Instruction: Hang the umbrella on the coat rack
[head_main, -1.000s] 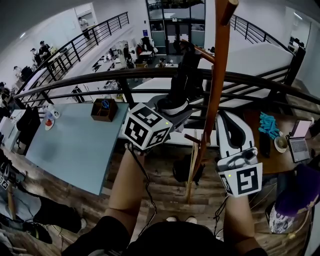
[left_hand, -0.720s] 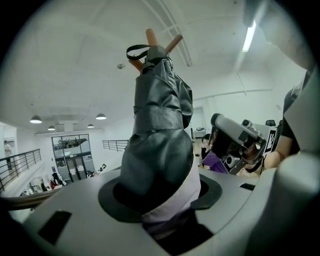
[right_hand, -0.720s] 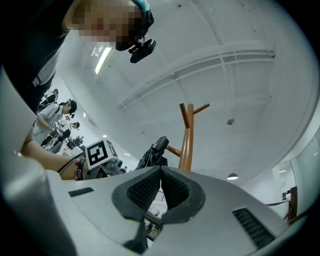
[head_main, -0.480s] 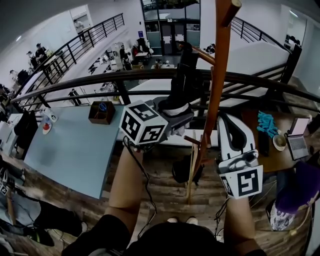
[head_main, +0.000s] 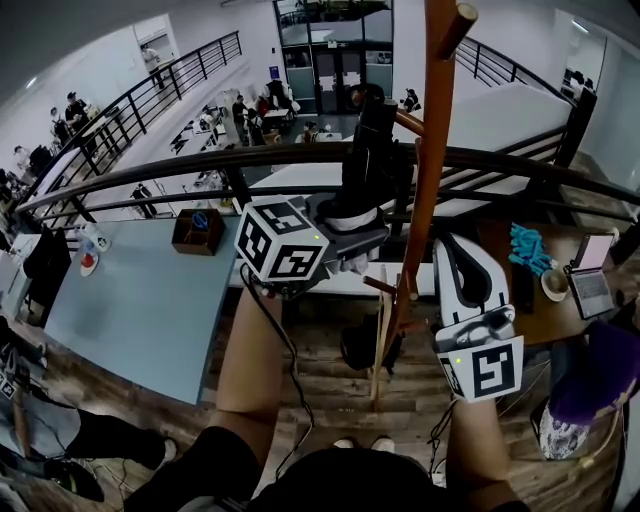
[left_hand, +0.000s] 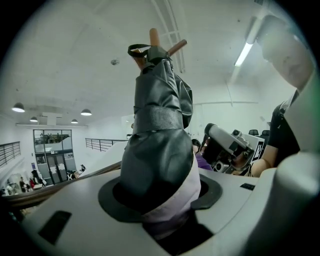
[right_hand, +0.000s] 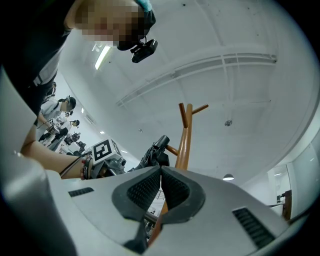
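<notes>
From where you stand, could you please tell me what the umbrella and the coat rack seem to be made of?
The umbrella: likely a thin synthetic fabric, dark grey with a soft sheen; it creases and bunches in soft folds. The coat rack: apparently wood, orange-brown with a smooth, perhaps varnished finish; round pole and pegs with paler cut ends.

The left tongs (head_main: 352, 218), gripping the umbrella (head_main: 372, 150), have turned slightly, marker cube (head_main: 280, 248) shifting leftward.
</notes>
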